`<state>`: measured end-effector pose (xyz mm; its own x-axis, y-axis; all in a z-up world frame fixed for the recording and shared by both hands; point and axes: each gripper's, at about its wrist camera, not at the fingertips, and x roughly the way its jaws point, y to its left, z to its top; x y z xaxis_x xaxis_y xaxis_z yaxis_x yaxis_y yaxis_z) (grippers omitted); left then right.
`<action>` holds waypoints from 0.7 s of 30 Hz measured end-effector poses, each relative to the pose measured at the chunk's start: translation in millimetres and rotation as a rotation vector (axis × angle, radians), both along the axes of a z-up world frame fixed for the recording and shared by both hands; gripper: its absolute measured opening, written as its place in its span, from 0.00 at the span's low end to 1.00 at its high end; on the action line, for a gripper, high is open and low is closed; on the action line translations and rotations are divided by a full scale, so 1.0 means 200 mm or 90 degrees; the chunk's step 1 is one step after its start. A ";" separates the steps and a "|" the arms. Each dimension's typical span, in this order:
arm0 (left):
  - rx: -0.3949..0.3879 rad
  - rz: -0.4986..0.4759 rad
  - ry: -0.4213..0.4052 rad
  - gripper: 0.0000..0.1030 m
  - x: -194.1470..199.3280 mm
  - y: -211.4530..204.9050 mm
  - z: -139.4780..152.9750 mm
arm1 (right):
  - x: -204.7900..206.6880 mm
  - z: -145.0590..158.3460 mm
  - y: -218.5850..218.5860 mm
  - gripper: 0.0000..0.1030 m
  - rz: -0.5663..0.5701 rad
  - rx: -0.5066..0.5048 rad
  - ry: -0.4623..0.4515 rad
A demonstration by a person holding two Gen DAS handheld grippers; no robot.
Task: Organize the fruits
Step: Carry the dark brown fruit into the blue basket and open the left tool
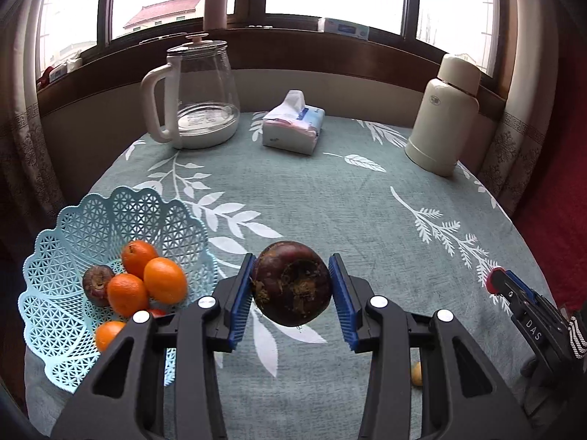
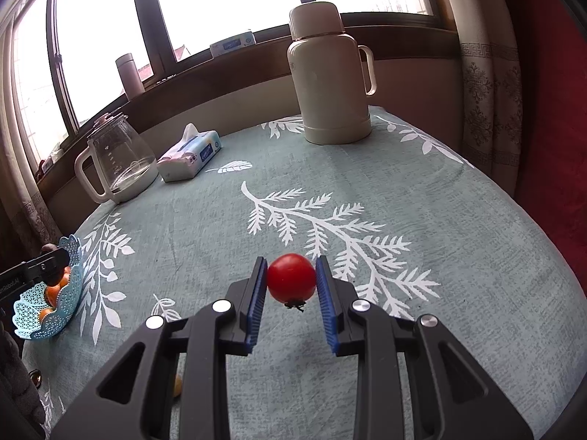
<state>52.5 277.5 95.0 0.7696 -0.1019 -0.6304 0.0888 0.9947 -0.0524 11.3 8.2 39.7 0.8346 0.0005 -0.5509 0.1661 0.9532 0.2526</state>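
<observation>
Mangosteen (image 1: pixel 292 283) (left jaws); tomato (image 2: pixel 291 278) (right jaws).

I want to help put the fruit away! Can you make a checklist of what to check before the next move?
1. Left gripper holds the dark purple fruit between both pads: ok.
2. Right gripper holds the red tomato: ok.
3. Blue basket upright on the table: ok.
4. Room left in the basket beside the oranges: ok.
5. Purple fruit already over the basket: not ok, it is beside it.
6. How firm each grip is: cannot tell.
</observation>
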 end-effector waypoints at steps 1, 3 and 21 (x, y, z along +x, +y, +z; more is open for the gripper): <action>-0.002 0.009 -0.001 0.40 0.00 0.03 0.00 | 0.00 0.00 0.00 0.27 0.000 -0.001 0.000; -0.005 0.026 -0.003 0.40 -0.01 0.10 0.01 | 0.00 0.00 0.00 0.27 -0.001 -0.003 0.002; -0.027 0.147 -0.002 0.40 -0.06 0.54 -0.01 | 0.01 -0.01 0.02 0.27 -0.004 -0.020 0.014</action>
